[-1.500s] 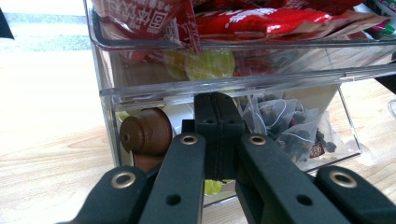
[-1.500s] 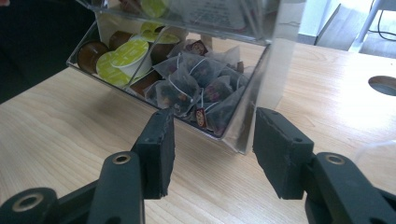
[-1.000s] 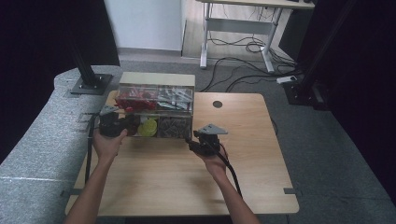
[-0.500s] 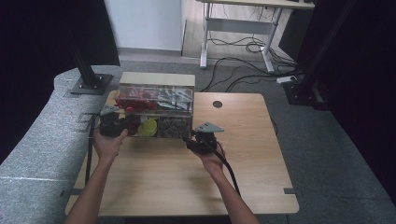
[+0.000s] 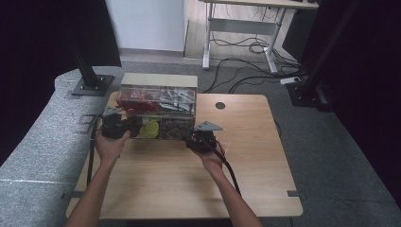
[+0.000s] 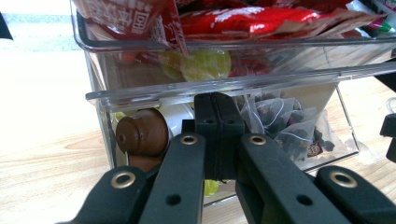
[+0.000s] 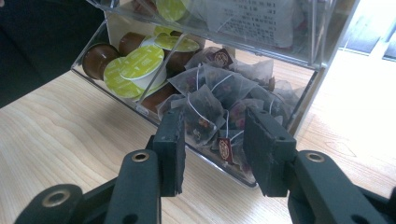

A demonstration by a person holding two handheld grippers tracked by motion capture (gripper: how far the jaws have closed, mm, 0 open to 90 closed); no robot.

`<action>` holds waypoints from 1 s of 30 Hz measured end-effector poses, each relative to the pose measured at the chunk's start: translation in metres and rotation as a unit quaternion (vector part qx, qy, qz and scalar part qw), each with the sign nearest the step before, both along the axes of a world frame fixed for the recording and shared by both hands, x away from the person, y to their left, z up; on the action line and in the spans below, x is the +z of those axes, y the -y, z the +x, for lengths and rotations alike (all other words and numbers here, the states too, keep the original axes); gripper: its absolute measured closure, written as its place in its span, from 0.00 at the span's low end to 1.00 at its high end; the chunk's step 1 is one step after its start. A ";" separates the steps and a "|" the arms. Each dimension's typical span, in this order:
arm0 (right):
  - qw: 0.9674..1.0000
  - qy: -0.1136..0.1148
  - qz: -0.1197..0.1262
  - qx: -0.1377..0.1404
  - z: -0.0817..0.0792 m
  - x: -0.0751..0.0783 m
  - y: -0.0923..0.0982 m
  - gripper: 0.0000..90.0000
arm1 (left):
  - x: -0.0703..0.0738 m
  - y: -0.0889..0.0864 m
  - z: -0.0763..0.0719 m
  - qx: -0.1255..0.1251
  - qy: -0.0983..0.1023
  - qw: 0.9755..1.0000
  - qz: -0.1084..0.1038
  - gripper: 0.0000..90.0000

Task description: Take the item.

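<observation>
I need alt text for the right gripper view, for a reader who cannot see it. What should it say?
The right gripper, jaws apart, points at the open lower drawer of a clear plastic organizer on a wooden table. The drawer section between the jaws holds mesh tea bags; the section beside it holds green-lidded and brown capsules.

High view fixed above the person's side, facing forward and down over the pale wooden worktop (image 5: 189,179), left gripper view pressed close against the clear plastic two-tier snack organiser (image 6: 224,84), right gripper view near its lower front, tea-bag compartment shared by all views
</observation>
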State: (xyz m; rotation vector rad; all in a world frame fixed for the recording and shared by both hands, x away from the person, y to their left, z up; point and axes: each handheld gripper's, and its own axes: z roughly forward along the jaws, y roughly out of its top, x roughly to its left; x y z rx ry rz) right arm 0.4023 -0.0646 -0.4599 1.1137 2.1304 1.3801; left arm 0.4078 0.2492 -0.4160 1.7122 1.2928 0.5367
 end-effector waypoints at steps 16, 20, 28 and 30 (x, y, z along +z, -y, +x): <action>1.000 -0.007 0.001 0.009 0.007 -0.004 -0.012 0.66 | 0.001 0.000 0.000 -0.003 -0.001 1.000 -0.001 1.00; 1.000 -0.007 -0.001 0.007 0.010 -0.005 -0.015 0.66 | 0.001 0.002 0.000 -0.004 -0.001 1.000 0.000 1.00; 1.000 -0.011 -0.007 0.007 0.016 -0.006 -0.020 0.65 | 0.001 0.002 0.000 -0.005 -0.002 1.000 0.000 1.00; 1.000 -0.013 -0.004 0.005 0.018 -0.006 -0.021 0.65 | 0.001 0.002 0.000 -0.005 -0.002 1.000 0.000 1.00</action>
